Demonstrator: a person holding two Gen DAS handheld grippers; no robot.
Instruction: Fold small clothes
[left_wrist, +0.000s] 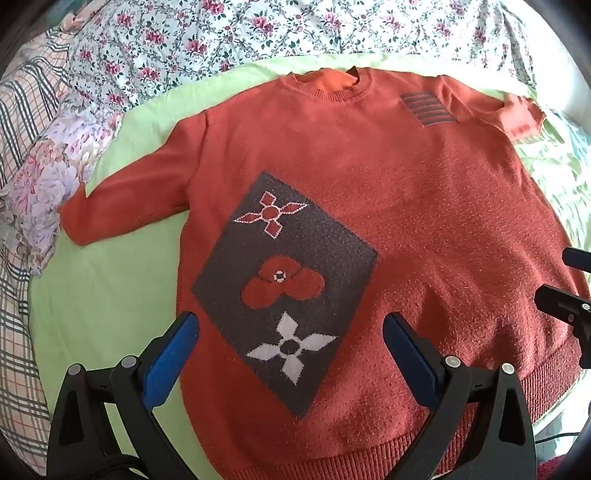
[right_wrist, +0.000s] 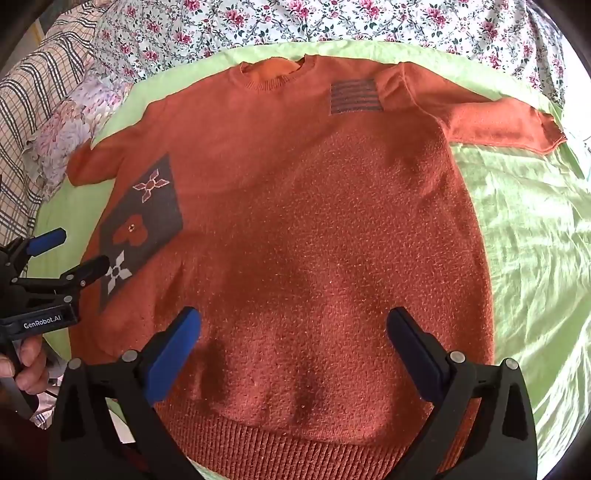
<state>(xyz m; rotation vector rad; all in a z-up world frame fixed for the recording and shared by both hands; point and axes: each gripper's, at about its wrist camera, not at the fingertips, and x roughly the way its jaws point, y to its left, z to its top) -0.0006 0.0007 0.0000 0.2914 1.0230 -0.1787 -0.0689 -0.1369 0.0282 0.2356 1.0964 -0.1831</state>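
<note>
Two wide-open, empty grippers hover over an orange knitted sweater (left_wrist: 424, 206) spread flat on a green sheet (left_wrist: 110, 302), collar far, hem near: left gripper (left_wrist: 291, 332) nearer the grey-patched side, right gripper (right_wrist: 295, 328) mid-hem.

Sweater (left_wrist: 424, 206) hem cut off by the lower edge in the left wrist view, partly hidden behind the left gripper (left_wrist: 291, 350). Right gripper (left_wrist: 569, 295) cropped beside the sweater's right side. Hand (right_wrist: 26, 365) cropped left of the sweater.
</note>
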